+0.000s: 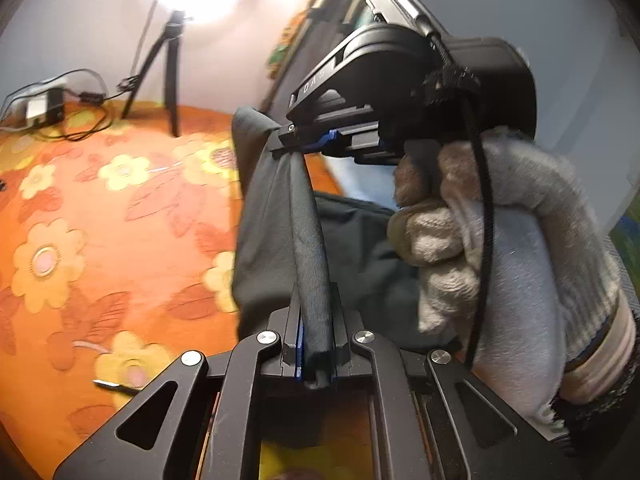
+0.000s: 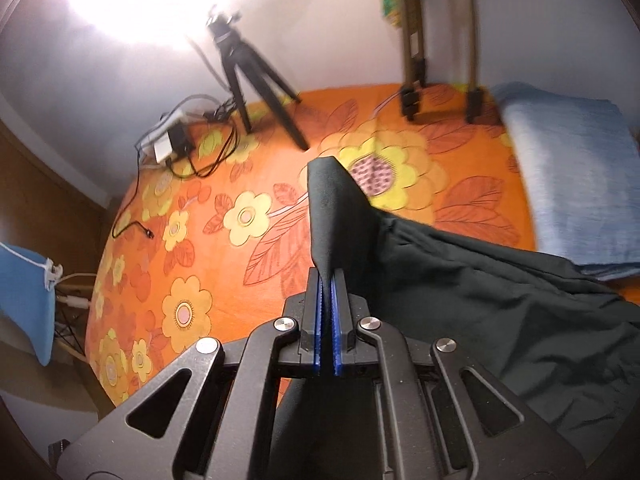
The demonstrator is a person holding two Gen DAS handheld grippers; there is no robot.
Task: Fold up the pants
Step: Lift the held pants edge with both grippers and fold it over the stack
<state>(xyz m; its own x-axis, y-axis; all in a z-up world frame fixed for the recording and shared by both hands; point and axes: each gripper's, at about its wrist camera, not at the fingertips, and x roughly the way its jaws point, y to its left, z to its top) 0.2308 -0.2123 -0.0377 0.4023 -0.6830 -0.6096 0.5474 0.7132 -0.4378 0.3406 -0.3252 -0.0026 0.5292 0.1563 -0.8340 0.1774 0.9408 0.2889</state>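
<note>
Dark pants (image 2: pixel 500 304) lie partly on an orange flowered bedsheet (image 2: pixel 224 264) and are lifted at one end. In the right wrist view my right gripper (image 2: pixel 328 280) is shut on a fold of the pants, and a peak of cloth stands up past its blue pads. In the left wrist view my left gripper (image 1: pixel 316 300) is shut on a rolled edge of the pants (image 1: pixel 272 220). That edge runs taut up to the right gripper (image 1: pixel 282 148), which a gloved hand (image 1: pixel 500 248) holds just above and ahead.
A black tripod (image 2: pixel 248 80) stands at the far side of the bed, by a power adapter with tangled cables (image 2: pixel 172 142). A loose cable end (image 2: pixel 148 233) lies on the sheet. A folded light-blue blanket (image 2: pixel 572 184) sits at the right. Two stand legs (image 2: pixel 412 96) rest near it.
</note>
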